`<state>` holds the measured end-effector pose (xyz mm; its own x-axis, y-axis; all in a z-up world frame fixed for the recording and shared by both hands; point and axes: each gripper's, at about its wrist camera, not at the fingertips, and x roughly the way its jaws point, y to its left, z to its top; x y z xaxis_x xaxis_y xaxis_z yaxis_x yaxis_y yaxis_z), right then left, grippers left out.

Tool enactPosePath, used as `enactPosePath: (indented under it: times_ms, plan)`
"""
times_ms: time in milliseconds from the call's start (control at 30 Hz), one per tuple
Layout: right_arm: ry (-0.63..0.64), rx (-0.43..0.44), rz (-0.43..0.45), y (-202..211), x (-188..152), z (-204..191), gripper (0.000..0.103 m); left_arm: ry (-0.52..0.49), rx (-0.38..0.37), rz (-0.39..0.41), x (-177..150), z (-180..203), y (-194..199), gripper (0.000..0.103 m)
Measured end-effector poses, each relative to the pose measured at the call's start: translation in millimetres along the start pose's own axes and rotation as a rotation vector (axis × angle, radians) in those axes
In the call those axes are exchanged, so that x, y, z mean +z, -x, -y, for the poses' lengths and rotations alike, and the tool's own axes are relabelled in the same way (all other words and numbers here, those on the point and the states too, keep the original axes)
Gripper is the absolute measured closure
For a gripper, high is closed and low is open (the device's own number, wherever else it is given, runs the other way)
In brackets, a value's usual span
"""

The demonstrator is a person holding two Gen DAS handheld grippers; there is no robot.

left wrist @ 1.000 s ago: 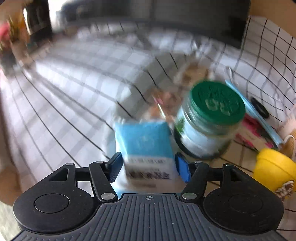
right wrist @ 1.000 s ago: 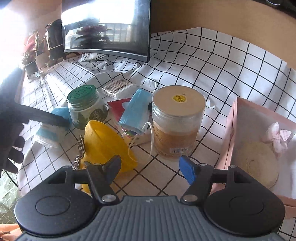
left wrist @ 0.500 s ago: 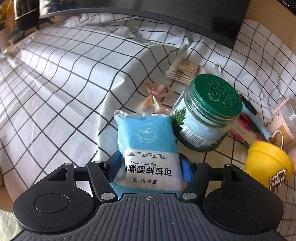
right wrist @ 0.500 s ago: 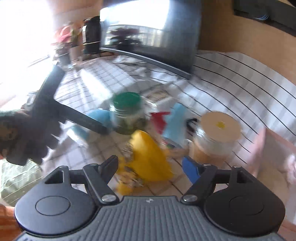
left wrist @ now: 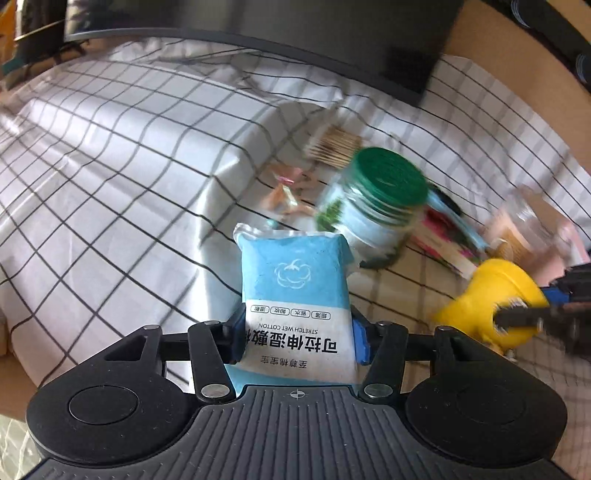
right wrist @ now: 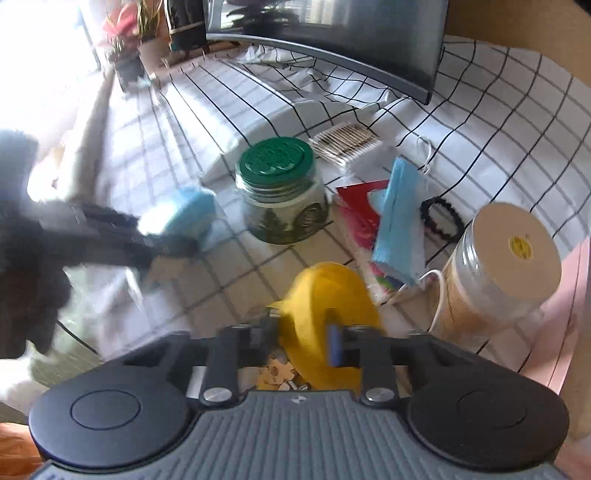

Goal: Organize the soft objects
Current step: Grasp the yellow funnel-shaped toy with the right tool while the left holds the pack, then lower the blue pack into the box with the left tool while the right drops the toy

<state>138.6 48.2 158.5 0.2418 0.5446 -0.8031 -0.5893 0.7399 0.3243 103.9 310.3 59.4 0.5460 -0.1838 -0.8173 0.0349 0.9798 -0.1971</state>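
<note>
My left gripper (left wrist: 297, 338) is shut on a blue and white pack of cotton pads (left wrist: 295, 295) and holds it above the checked cloth; the pack also shows in the right wrist view (right wrist: 188, 216). My right gripper (right wrist: 304, 341) is shut on a soft yellow toy (right wrist: 327, 321), which also shows in the left wrist view (left wrist: 491, 302) at the right with the right gripper's fingers on it.
A green-lidded jar (right wrist: 282, 188) stands mid-table. A blue face mask pack (right wrist: 397, 221), a black hair tie (right wrist: 441, 219), cotton swabs (right wrist: 345, 142), a tan-lidded jar (right wrist: 498, 269) and a pink box (right wrist: 565, 317) lie to the right. A monitor (right wrist: 332, 33) stands behind.
My right gripper moved in and closed on the yellow toy. My left gripper still holds the cotton pad pack and has lifted it slightly.
</note>
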Motion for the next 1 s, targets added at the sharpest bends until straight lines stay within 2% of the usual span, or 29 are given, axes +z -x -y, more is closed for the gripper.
enactPosePath:
  times_ms: [267, 733, 867, 1000]
  plan:
    - [-0.149, -0.002, 0.081, 71.6, -36.8, 17.6, 0.094, -0.115, -0.137, -0.072, -7.7, 52.4, 16.0, 0.045]
    - [-0.364, -0.28, 0.18, 165.2, -132.2, 77.9, 0.094, -0.444, -0.377, -0.201, -42.5, 214.9, -0.8, 0.045]
    - [-0.377, -0.356, 0.25, 197.8, -132.1, 91.3, 0.094, -0.486, -0.436, -0.184, -35.4, 250.1, 2.7, 0.045]
    - [-0.382, -0.42, 0.353, 226.8, -111.3, 103.9, 0.094, -0.532, -0.458, -0.098, -8.7, 281.7, 14.3, 0.045]
